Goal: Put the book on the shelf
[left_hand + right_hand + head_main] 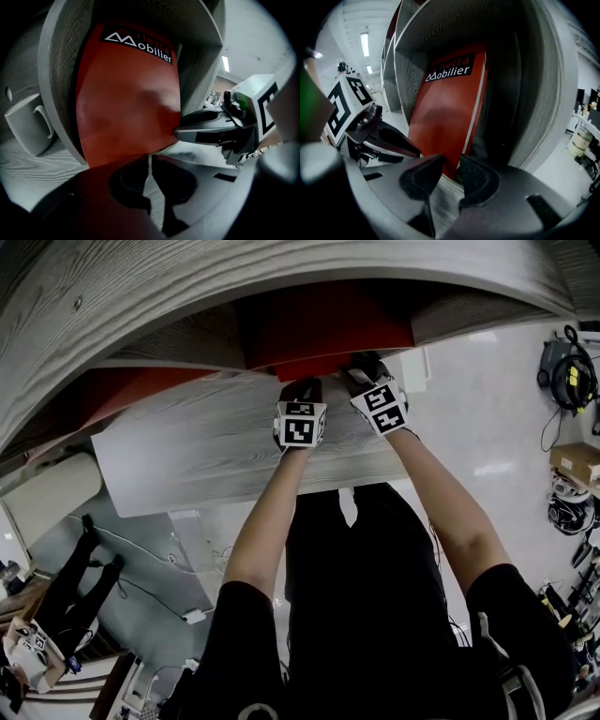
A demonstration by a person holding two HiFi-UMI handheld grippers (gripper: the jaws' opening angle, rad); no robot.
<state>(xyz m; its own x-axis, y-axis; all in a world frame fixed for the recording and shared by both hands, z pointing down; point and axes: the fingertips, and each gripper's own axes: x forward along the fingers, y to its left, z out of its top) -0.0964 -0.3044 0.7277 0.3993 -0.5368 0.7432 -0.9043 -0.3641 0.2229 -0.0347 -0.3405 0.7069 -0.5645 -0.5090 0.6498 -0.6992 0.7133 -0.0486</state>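
Observation:
A red book (pixel 328 329) with white lettering on a black band stands upright in a compartment of the grey wooden shelf (pixel 206 446). In the left gripper view its cover (pixel 126 103) fills the compartment. My left gripper (pixel 150 171) is shut and empty, low in front of the cover. My right gripper (pixel 451 164) stands slightly open, and the book's (pixel 450 112) lower near corner sits at the gap between its tips. I cannot tell whether the pads touch it. From the left, the right gripper's tips (pixel 180 131) meet the book's edge.
A white mug (pixel 26 126) stands in the neighbouring compartment, beyond a grey divider (pixel 56 84). Another red panel (pixel 122 390) shows further left in the shelf. On the floor, dark equipment (pixel 567 371) lies at the right and cables (pixel 150 596) at the left.

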